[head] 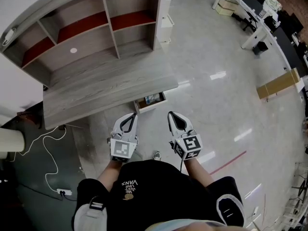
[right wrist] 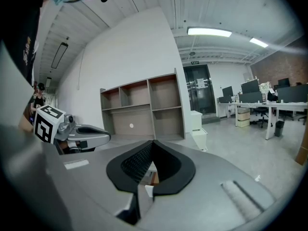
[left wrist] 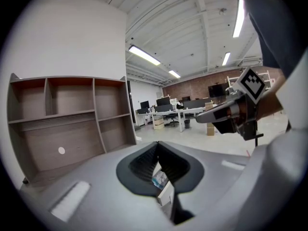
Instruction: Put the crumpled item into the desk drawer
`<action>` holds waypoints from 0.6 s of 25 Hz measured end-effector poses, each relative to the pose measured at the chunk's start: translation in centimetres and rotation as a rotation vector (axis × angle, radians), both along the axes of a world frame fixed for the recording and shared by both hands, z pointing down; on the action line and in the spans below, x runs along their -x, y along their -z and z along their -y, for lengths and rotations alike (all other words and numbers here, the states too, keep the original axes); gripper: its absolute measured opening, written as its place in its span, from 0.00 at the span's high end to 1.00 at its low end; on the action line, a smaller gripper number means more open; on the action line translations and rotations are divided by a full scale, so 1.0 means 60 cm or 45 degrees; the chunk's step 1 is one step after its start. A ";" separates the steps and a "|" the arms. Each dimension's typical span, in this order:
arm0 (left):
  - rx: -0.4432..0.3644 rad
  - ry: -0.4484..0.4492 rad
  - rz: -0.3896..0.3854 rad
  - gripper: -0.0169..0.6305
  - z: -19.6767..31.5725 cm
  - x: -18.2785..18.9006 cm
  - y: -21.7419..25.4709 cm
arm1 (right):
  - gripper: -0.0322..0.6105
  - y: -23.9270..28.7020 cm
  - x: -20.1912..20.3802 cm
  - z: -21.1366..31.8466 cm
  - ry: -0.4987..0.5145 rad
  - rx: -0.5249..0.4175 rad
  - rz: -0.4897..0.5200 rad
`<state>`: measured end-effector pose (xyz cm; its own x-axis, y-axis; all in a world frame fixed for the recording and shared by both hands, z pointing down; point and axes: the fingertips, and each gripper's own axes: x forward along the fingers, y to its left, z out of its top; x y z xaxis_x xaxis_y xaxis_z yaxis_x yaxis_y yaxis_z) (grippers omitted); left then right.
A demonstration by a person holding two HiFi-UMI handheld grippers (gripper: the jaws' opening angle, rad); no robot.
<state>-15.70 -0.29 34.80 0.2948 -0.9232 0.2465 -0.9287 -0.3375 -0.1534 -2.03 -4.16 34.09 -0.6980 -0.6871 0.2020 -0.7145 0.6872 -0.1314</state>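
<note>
The desk drawer stands pulled out under the front edge of the grey desk. A blue and white crumpled item lies inside it, and it shows through the left jaws' window as the crumpled item. My left gripper and right gripper hang side by side just in front of the drawer, above the floor. Both are shut with nothing between the jaws. In their own views the left gripper and right gripper close to a point.
A shelf unit rises at the back of the desk. A white cabinet stands to its right. A power strip with a white cable lies on the floor at left. A cardboard box lies far right. Office desks are beyond.
</note>
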 end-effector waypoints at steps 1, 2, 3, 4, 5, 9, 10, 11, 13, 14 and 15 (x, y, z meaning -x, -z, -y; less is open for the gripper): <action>-0.002 0.000 0.001 0.89 -0.001 0.002 0.003 | 0.95 0.003 0.000 0.000 0.000 -0.004 0.000; -0.006 0.000 0.002 0.89 -0.001 0.003 0.005 | 0.95 0.006 -0.001 0.000 -0.001 -0.006 -0.001; -0.009 -0.001 0.002 0.89 0.000 0.005 0.008 | 0.95 0.008 -0.001 0.001 -0.002 -0.007 -0.001; -0.011 -0.001 0.003 0.89 0.000 0.007 0.010 | 0.95 0.010 -0.002 0.002 -0.004 -0.007 -0.001; -0.013 -0.002 0.004 0.89 0.000 0.009 0.012 | 0.94 0.013 -0.001 0.003 -0.005 -0.007 0.000; -0.019 -0.002 0.015 0.89 -0.001 0.014 0.023 | 0.95 0.024 -0.003 0.006 -0.010 -0.005 0.000; -0.024 -0.003 0.017 0.89 -0.001 0.015 0.025 | 0.95 0.025 -0.003 0.007 -0.008 -0.009 -0.001; -0.033 -0.006 0.016 0.89 0.002 0.016 0.028 | 0.95 0.027 -0.002 0.009 -0.005 -0.016 -0.002; -0.045 -0.006 0.011 0.89 0.005 0.020 0.029 | 0.95 0.030 0.004 0.014 0.001 -0.032 0.004; -0.042 -0.001 0.011 0.89 0.004 0.023 0.029 | 0.95 0.032 0.008 0.015 0.004 -0.037 0.007; -0.039 0.003 0.015 0.89 0.002 0.026 0.029 | 0.95 0.032 0.012 0.016 0.006 -0.038 0.009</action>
<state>-17.23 -0.43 33.04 0.2898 -0.9311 0.2216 -0.9277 -0.3302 -0.1742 -2.72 -5.11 32.16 -0.7027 -0.6893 0.1762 -0.7102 0.6945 -0.1156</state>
